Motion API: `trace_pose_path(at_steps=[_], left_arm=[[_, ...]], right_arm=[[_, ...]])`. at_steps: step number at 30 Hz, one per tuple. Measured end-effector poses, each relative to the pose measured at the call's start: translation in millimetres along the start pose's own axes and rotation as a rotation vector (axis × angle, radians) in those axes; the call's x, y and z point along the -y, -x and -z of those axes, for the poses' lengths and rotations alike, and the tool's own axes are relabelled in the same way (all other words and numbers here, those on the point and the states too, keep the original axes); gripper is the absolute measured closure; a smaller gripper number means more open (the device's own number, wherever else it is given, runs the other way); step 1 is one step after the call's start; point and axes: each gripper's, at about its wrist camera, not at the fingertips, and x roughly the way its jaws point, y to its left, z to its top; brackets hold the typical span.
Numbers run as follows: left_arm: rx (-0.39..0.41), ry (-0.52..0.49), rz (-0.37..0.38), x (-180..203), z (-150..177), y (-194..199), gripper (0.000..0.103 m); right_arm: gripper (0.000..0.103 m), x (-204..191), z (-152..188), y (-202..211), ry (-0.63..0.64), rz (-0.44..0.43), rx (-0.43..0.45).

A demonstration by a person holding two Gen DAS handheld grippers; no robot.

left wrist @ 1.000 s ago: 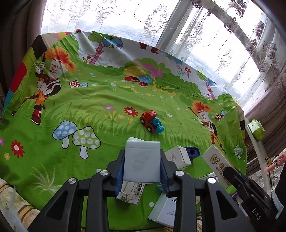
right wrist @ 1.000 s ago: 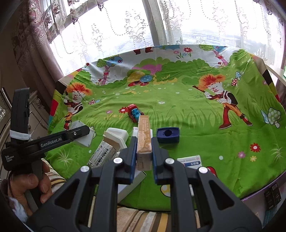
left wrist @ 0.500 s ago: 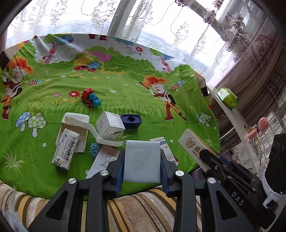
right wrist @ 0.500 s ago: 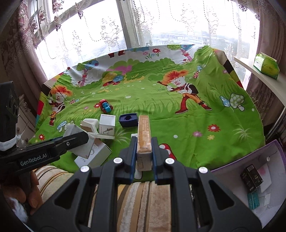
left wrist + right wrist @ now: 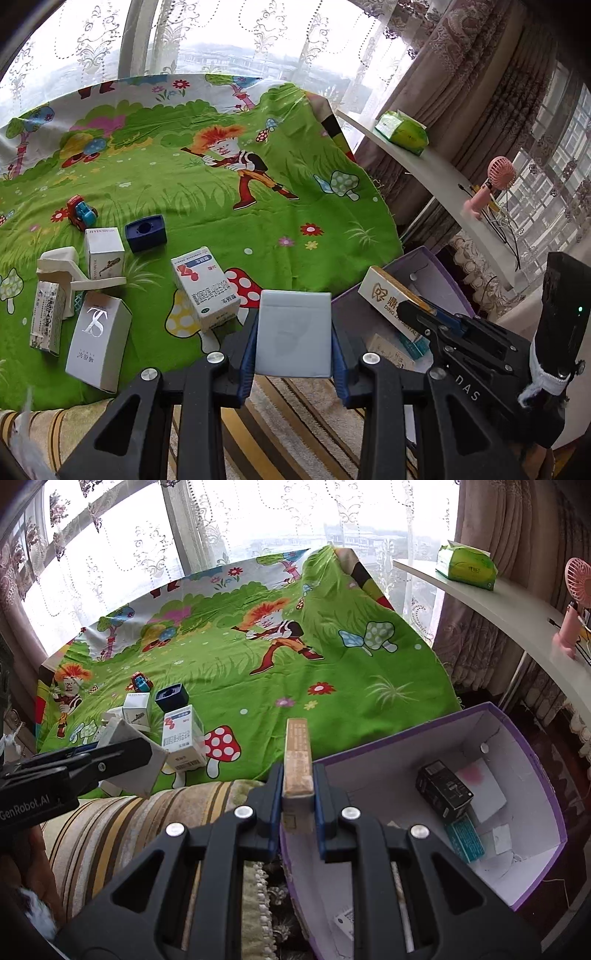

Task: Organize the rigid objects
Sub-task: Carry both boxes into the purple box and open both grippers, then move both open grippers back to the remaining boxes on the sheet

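both grippers loaded, heading for the purple box

the left gripper (image 5: 294,334) is clamped on a flat pale grey-blue carton (image 5: 293,332), held upright between its blue pads. the right gripper (image 5: 297,788) is closed tight on a narrow tan-and-white carton (image 5: 297,757), gripped by its thin sides. the step in hand looks like the carry: two picked items on their way to the open purple-rimmed cardboard box (image 5: 532,757) that sits just past the bed edge, already holding a black carton (image 5: 443,788) and a teal one (image 5: 463,840).

the narrow carton hangs over the box's near rim, so the next move likely calls for reaching a little further in, lowering, then letting the pads part. the left load is not yet over the box and would need to come across.

more remains on the bed: a white-and-blue medicine carton (image 5: 205,282), a tall silver-grey carton (image 5: 99,343), a small white carton (image 5: 103,253), a dark blue plastic block (image 5: 145,233) and a red-and-blue toy car (image 5: 82,217).

the surface is a soft green cartoon-print bedsheet (image 5: 258,221) over a striped mattress edge; things may tip on it. lace-curtained windows stand behind, and a white shelf (image 5: 517,605) carries a green tissue pack (image 5: 465,566) and a pink handheld fan (image 5: 491,184).
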Motion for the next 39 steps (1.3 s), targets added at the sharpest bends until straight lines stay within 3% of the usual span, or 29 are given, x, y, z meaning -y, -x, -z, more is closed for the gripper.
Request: trace_pose_path(at_steps=[8,17,20,22,26,39], left_arm=[[-0.055,-0.174,0.079,62,8,-14,0.068],[-0.096,-0.293,0.154,99,16,-20,0.065],[-0.088,-0.284,0.151,96,15,-19,0.056],[-0.076,-0.273,0.146,92,14,-16,0.046],[-0.053,-0.265,0.122,84,9,-12,0.045],[0.015,-0.211,0.037,45,-6,0,0.045]], right_arm=[[0.085,44,9,16,-0.058,0.098,-0.001],[0.084,68,14,19,-0.132,0.149,-0.024],[0.082,69,14,18,-0.135,0.141,-0.031],[0.073,67,15,17,-0.137,0.134,-0.033],[0.062,63,14,17,-0.130,0.127,-0.031],[0.061,43,8,16,-0.078,0.120,-0.034]])
